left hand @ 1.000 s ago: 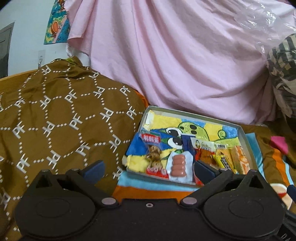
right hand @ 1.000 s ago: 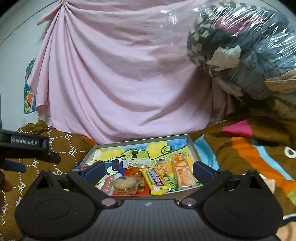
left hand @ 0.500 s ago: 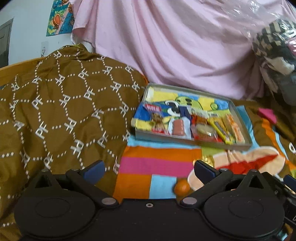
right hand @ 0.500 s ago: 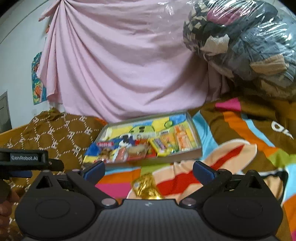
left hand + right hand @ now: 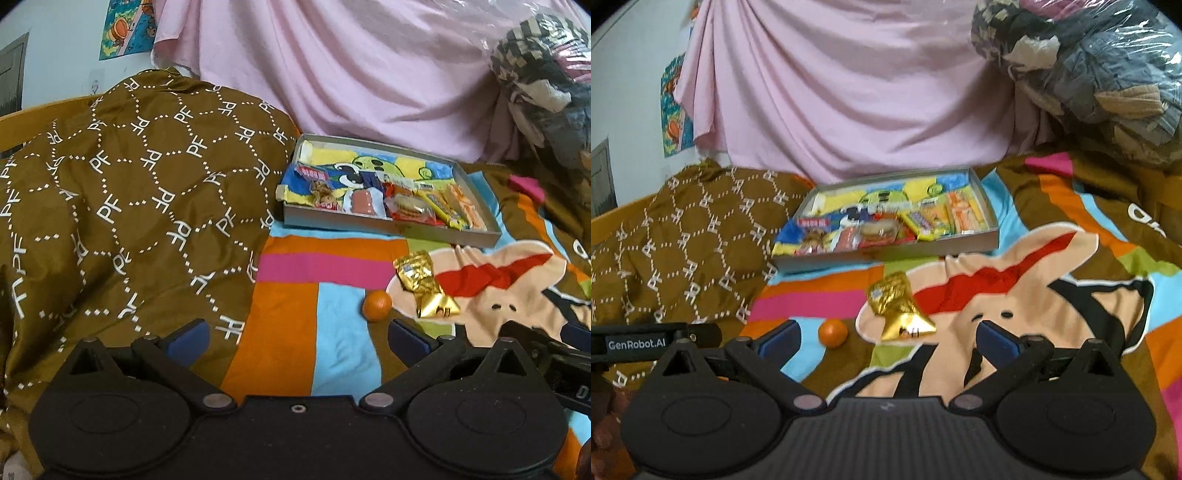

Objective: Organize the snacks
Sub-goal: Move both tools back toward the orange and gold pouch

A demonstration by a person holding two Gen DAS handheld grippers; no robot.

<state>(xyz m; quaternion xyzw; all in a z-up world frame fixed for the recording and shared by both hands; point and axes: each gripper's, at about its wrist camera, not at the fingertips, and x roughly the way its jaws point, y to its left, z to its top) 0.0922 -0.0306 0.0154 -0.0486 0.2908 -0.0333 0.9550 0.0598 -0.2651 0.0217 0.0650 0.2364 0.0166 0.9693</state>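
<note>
Gold foil glints on a crinkled snack packet (image 5: 899,308) lying on the striped cartoon blanket (image 5: 1052,306), just beside a small round orange fruit (image 5: 833,332). Farther back, a shallow grey cardboard tray (image 5: 886,253) holds several wrapped snacks. The left gripper (image 5: 297,338) and right gripper (image 5: 886,338) both hover with jaws spread wide, holding nothing.

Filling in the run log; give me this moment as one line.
left gripper: open, empty | right gripper: open, empty | gold packet, orange: on blanket, outside tray
</note>
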